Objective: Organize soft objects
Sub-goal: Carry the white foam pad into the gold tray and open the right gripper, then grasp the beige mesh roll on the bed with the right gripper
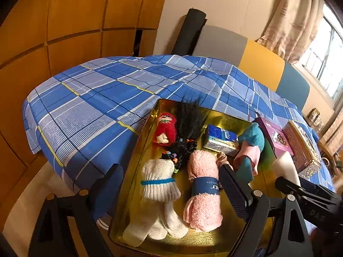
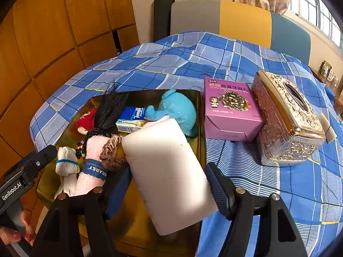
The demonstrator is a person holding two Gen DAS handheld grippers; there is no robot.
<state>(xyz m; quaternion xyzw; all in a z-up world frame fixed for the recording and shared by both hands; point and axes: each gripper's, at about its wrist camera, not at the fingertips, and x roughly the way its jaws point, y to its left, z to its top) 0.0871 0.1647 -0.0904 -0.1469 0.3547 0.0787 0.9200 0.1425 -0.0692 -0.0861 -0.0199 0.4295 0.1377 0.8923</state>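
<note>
A gold tray on the blue plaid bed holds soft things: a white sock roll, a pink towel roll, a red doll, black hair pieces, a tissue pack, a brown scrunchie and a blue plush. My right gripper is shut on a white sponge block, holding it over the tray's right side. My left gripper is open and empty, its fingers either side of the sock and towel rolls.
A purple box and an ornate gold tissue box stand on the bedspread right of the tray. A grey, yellow and teal headboard lies behind. Wooden wardrobe doors stand to the left.
</note>
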